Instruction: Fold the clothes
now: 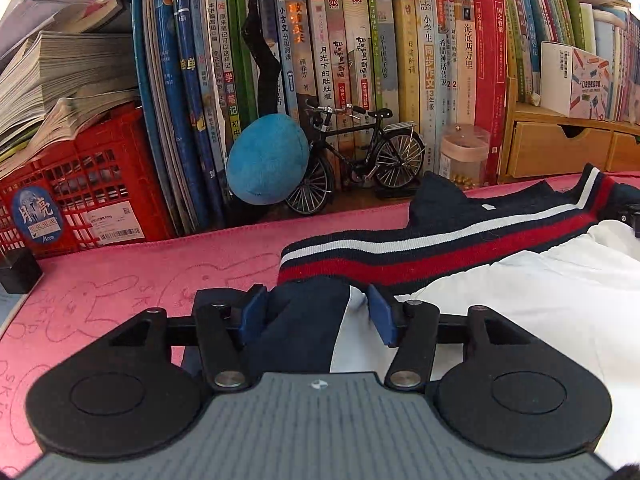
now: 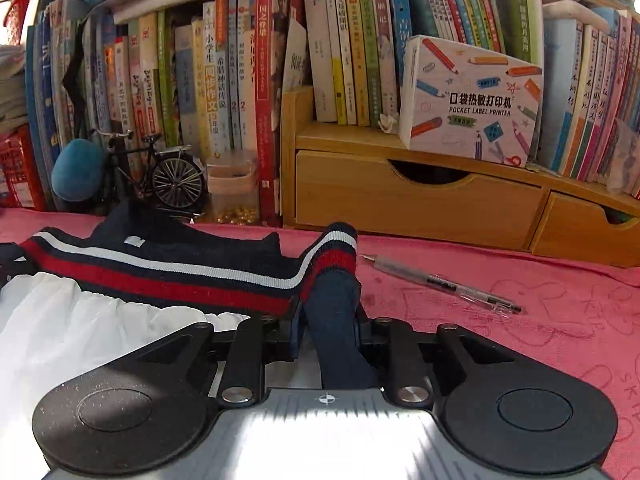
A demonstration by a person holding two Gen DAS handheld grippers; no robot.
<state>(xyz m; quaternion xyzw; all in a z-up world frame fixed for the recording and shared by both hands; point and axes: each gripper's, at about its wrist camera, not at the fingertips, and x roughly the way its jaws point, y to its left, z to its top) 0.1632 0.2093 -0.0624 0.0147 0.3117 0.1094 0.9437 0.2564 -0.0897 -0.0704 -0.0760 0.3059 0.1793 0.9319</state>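
Left gripper (image 1: 316,312): pads partly closed on a navy-and-white fold, pinning one end.
Right gripper (image 2: 326,320): fingers narrowed on the navy cuff, holding the opposite end.
Garment (image 1: 460,240): spread between both on the pink mat (image 1: 140,264), striped band stretched, likely for folding.

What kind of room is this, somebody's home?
Probably a home study desk, perhaps a child's: packed rows of books, a wooden drawer shelf, a toy bicycle, and a jacket on the pink mat.
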